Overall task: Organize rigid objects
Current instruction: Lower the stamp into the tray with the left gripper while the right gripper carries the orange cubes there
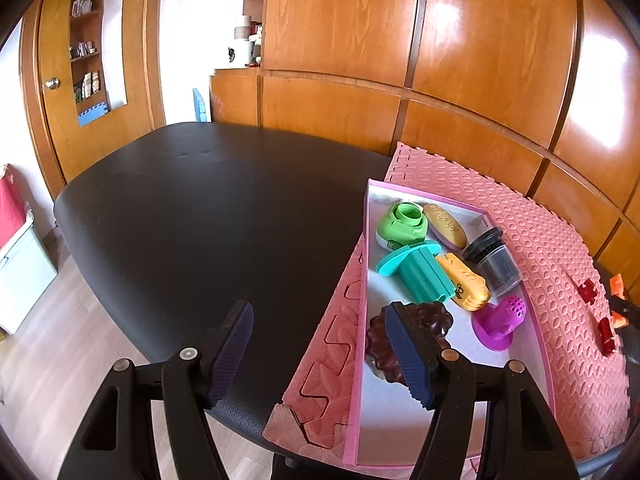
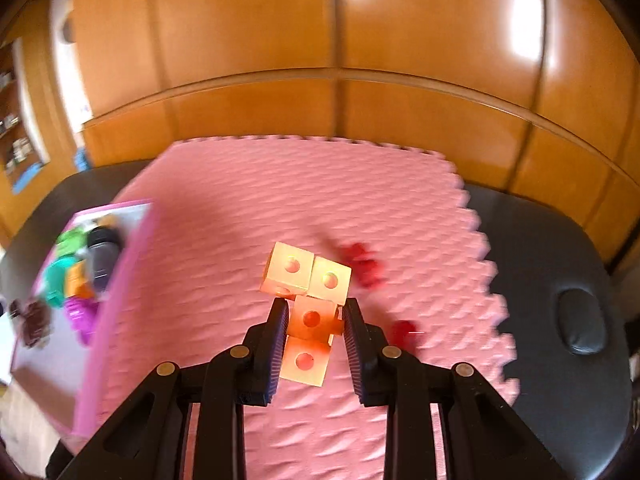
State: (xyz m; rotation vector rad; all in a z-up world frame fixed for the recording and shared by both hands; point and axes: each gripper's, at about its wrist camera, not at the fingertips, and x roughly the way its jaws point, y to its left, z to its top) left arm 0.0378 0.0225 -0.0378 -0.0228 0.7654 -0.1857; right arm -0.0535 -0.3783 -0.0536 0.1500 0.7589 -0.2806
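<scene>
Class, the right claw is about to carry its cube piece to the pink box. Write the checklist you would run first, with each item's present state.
1. Right claw shut on the cube piece: ok.
2. Grip firm enough for travel: cannot tell; picture blurred.
3. Pink box has bare floor at its near end: ok.
4. Left claw open, holding nothing: ok.
5. Left claw clear of the box: not ok; one finger crosses the brown toy.
6. Red pieces remain on the pink mat: ok.

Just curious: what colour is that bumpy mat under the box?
Pink, the foam mat has a raised bump pattern; the right wrist view shows it best.
</scene>
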